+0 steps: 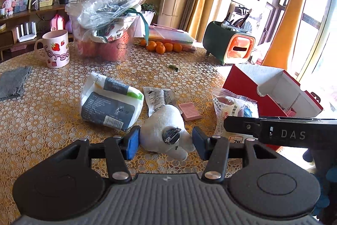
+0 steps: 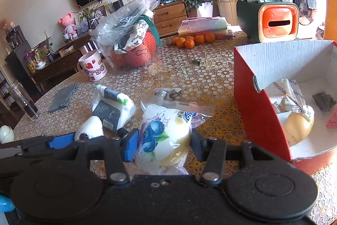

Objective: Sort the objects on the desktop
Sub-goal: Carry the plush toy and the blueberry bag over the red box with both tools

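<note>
A white plush toy (image 1: 166, 130) with a metal pin lies on the table between the jaws of my left gripper (image 1: 166, 142); the pads stand beside it, with a small gap on the right, so it is open. My right gripper (image 2: 163, 143) is shut on a blueberry snack packet (image 2: 166, 132), left of the red box (image 2: 259, 111). The box holds a wrapped bun (image 2: 294, 119) and small items. A tissue pack (image 1: 111, 104), a black-and-white sachet (image 1: 158, 98) and a pink ribbed piece (image 1: 189, 112) lie on the table.
A strawberry mug (image 1: 55, 52), a plastic tub of fruit under bags (image 1: 105, 28), several oranges (image 1: 162, 46), a green-and-orange pen holder (image 1: 229, 43) and a grey cloth (image 1: 12, 81) stand further back. A glass (image 2: 23, 102) stands at the table's left edge.
</note>
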A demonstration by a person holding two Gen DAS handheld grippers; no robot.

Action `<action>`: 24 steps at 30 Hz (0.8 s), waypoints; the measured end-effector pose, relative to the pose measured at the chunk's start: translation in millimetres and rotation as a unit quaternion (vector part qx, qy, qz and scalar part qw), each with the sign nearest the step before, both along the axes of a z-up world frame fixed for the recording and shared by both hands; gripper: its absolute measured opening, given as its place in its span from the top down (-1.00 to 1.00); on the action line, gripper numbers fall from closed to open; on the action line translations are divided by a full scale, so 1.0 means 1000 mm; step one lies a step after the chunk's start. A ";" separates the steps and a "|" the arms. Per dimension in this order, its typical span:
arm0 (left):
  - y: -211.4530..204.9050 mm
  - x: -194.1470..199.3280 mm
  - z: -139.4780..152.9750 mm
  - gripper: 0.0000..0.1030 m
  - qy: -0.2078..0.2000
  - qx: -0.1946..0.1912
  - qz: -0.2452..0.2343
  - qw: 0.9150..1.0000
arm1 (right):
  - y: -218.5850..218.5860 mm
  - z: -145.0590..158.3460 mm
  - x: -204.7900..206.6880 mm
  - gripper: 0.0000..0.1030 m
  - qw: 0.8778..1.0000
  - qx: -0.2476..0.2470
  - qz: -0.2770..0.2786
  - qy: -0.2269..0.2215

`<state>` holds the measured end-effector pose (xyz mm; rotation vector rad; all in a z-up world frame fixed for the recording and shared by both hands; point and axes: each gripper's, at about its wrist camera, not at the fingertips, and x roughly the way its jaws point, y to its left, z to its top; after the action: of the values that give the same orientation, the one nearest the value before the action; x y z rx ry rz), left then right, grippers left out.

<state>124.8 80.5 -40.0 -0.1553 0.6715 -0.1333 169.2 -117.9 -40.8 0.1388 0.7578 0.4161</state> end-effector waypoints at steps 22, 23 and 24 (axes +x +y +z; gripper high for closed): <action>-0.076 -0.025 0.048 -0.02 -0.041 0.018 -0.057 0.997 | -0.071 0.041 -0.035 0.02 0.998 0.023 -0.014 -0.057; -0.081 -0.024 0.049 -0.02 -0.041 0.019 -0.062 0.997 | -0.075 0.042 -0.035 0.02 0.998 0.023 -0.015 -0.058; -0.085 -0.024 0.049 -0.02 -0.042 0.021 -0.065 0.997 | -0.080 0.043 -0.035 0.02 0.998 0.024 -0.018 -0.060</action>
<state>100.3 -4.7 9.5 -0.0651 0.6002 -0.2502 133.7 -198.2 2.6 0.1704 0.6271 0.4054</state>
